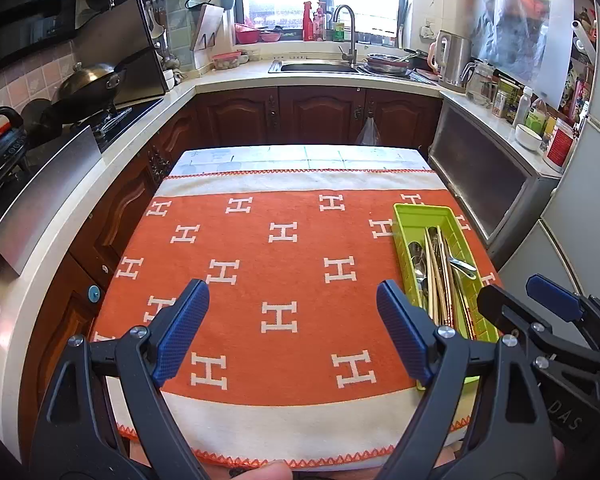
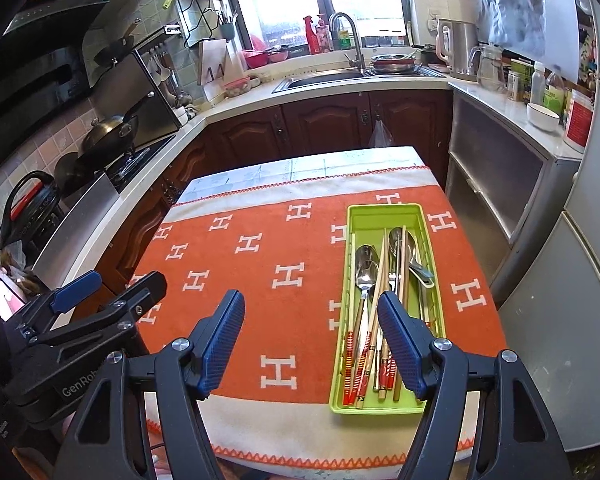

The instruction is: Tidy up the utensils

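**A:** Which step is this? Both claws look empty: left claw point(image 1: 293, 322) spread wide over the orange cloth point(image 1: 260, 264), right claw point(image 2: 312, 334) wide too, hovering at the near end of the green tray point(image 2: 384, 212).

**B:** Looks like the tail end to me. Spoons point(image 2: 366, 268) and chopsticks point(image 2: 374, 320) lie lengthwise in the tray, on the right of the surface. One spoon lies crooked, so next I'd nudge it straight.
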The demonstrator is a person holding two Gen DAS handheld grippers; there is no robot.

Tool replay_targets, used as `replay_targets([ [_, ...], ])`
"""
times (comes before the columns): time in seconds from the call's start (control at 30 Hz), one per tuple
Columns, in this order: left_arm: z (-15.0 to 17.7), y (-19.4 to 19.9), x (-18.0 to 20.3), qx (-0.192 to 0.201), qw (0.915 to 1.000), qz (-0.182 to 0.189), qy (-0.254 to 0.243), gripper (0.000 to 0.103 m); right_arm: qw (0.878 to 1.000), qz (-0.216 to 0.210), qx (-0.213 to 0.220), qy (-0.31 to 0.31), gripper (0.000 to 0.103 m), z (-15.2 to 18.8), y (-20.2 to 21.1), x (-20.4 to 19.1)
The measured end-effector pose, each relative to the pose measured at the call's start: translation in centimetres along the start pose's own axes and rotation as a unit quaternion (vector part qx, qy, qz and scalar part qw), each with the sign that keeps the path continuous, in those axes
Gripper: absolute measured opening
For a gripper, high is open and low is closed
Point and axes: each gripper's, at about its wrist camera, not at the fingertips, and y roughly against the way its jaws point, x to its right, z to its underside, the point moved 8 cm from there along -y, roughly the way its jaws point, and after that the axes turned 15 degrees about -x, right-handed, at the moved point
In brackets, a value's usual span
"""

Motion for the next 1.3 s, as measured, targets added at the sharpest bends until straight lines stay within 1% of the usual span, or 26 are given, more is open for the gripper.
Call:
replay_targets([
  [0.23,0.12,0.05,0.07,0.0,1.0,0.006,0.001,0.084,1.0,0.001,-0.001,-0.001,0.07,0.03,-0.12,-0.03],
  [1.3,0.54,-0.17,0.22,-0.007,0.9999,0.008,0.004,0.084,1.0,-0.003,-0.001,-0.004,0.07,0.1,-0.55,-0.24],
])
